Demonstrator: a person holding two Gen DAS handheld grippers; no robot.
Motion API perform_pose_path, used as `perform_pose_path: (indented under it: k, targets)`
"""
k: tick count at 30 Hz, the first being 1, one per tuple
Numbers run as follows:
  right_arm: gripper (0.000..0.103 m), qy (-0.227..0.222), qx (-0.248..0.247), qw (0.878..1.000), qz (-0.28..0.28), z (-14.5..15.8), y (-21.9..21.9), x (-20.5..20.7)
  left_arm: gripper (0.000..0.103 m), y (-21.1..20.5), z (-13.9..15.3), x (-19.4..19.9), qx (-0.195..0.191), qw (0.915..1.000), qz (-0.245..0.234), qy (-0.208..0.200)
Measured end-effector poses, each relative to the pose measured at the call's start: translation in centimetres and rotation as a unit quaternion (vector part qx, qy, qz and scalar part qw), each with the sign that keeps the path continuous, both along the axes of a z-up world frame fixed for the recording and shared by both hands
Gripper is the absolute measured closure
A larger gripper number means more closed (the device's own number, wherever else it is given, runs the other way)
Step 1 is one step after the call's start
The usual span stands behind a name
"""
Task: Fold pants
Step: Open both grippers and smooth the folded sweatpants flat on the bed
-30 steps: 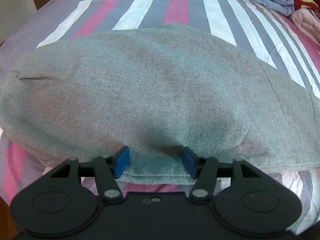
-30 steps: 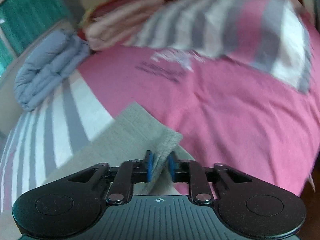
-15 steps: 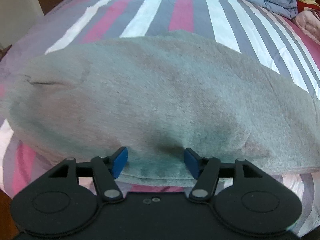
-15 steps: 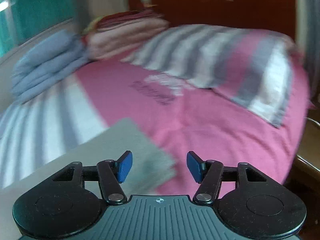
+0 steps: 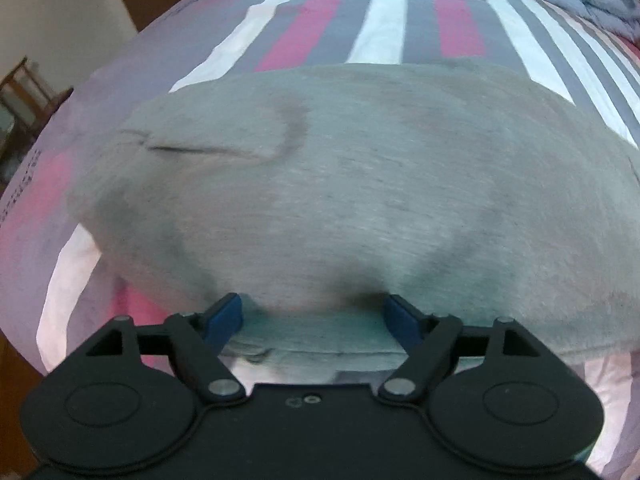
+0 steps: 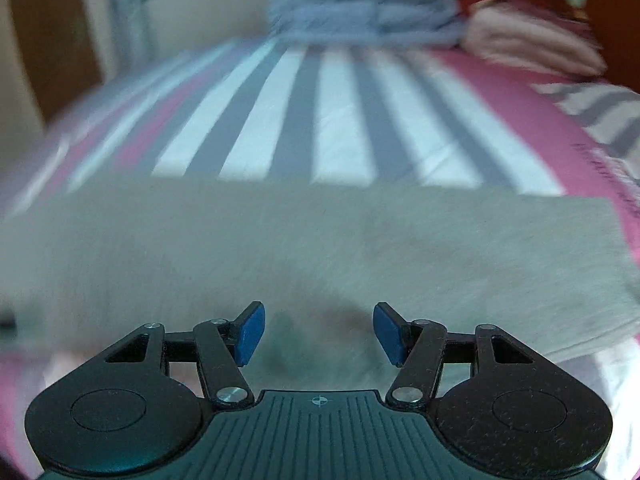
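Striped bedding [image 5: 384,20] covers the bed, with bare sheet open beyond the far edge of one grey pants [image 5: 320,200], which lie flat, long axis running side to side in both views. Folded quilts [image 6: 360,4] sit at the far edge. Left gripper [image 5: 316,318] jaws are opening, the pants' near edge between them, unpinched; right gripper [image 6: 318,332] jaws stand apart above the cloth.
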State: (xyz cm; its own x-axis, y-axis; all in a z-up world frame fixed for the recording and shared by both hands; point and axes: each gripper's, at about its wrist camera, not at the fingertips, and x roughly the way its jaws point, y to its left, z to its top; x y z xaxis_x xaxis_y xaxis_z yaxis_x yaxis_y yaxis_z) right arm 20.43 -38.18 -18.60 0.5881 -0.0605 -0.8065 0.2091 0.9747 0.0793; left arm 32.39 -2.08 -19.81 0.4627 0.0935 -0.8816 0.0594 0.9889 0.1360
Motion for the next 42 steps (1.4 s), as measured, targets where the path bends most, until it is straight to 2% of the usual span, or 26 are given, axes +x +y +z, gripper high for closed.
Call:
perform_pose_path:
  k: [2,5,7,9,12,16,20,22,25,28,30,37,39,42]
  targets:
    - [0.043,-0.012,-0.019,1.000,0.009,-0.2,0.4,-0.5,0.030,0.7,0.6,-0.1,-0.014,0.9998,0.015,0.000]
    - [0.043,-0.038,0.017,0.999,-0.022,1.4,-0.3,-0.9,0.032,0.4,1.8,-0.7,-0.025,0.9994,0.023,-0.008]
    - [0.043,-0.052,0.025,0.998,-0.016,2.3,0.1,-0.6,0.032,0.1,2.3,-1.0,-0.037,0.9990,0.023,-0.009]
    - [0.043,-0.051,0.019,0.998,0.000,2.6,1.6,0.4,0.032,-0.2,2.6,-1.2,-0.041,0.9987,0.024,-0.016]
    - [0.043,-0.046,0.010,0.999,0.013,2.3,3.8,1.8,0.032,0.1,1.8,-1.0,-0.012,0.9993,0.030,-0.020]
    - [0.043,-0.022,0.007,0.999,0.040,0.6,7.8,3.0,0.025,1.9,0.7,-0.3,-0.006,0.9987,0.046,-0.022]
    - [0.043,-0.026,0.005,0.998,0.058,0.2,11.4,3.3,0.016,3.6,0.4,0.3,-0.007,0.9976,0.066,-0.019]
    - [0.043,-0.025,0.001,0.996,0.085,0.3,13.4,3.4,0.016,4.6,0.3,0.3,-0.019,0.9964,0.080,-0.017]
    - [0.043,-0.024,0.016,0.993,0.116,0.5,14.9,3.9,0.022,5.4,0.8,0.1,-0.038,0.9950,0.091,-0.016]
    - [0.043,-0.039,0.079,0.989,0.121,1.6,13.9,3.6,0.029,4.7,1.6,-0.5,-0.029,0.9957,0.084,-0.025]
    - [0.043,-0.053,0.072,0.990,0.106,2.8,13.0,3.0,0.034,4.1,2.0,-0.9,-0.026,0.9959,0.081,-0.030]
    - [0.043,-0.073,0.048,0.995,0.056,5.2,5.7,0.3,0.034,-0.1,4.4,-2.5,-0.045,0.9972,0.029,-0.052]
    - [0.042,-0.068,0.049,0.996,0.024,5.1,2.3,-0.5,0.034,-2.2,5.1,-2.8,-0.053,0.9971,0.004,-0.055]
    - [0.034,-0.057,0.054,0.996,-0.040,4.4,-3.3,-2.4,0.034,-5.8,5.7,-3.3,-0.062,0.9960,-0.034,-0.055]
